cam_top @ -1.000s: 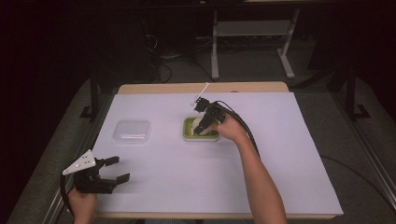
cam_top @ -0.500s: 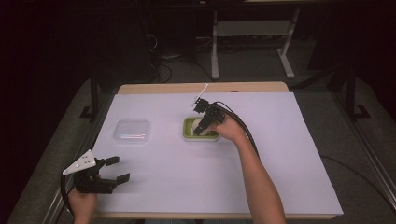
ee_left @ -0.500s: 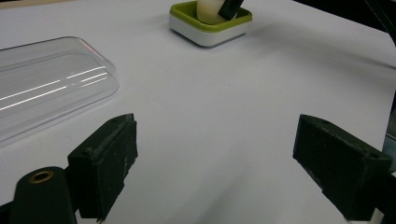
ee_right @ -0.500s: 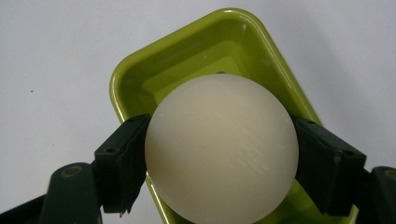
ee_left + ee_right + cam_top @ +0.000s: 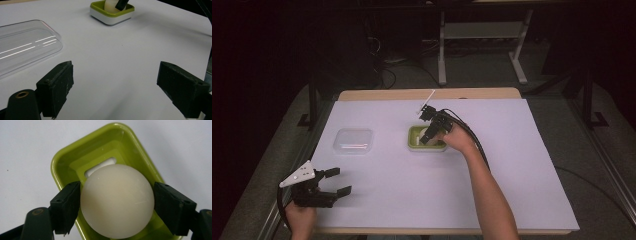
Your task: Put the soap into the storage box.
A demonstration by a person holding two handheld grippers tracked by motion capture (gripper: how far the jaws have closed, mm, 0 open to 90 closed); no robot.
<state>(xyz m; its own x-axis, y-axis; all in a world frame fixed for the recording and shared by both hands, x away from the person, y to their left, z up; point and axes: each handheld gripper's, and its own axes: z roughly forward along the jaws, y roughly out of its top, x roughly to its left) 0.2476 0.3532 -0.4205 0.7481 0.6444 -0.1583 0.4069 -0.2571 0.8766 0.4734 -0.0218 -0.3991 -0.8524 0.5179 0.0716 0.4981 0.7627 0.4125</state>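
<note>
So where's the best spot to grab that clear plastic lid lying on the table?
Probably the clear lid is best pinched at its raised rim on the near long edge, with the left tool coming in low from the person's side. It lies flat, shallow and smooth, so only the edge gives the jaws something to close on.

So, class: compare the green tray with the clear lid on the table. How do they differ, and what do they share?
The green tray is opaque lime with a white base; the clear lid is see-through. The green tray holds a cream ball gripped by the right gripper; the clear lid lies by itself, with nothing in or on it. Both are rounded rectangles resting flat on the white table sheet.
</note>
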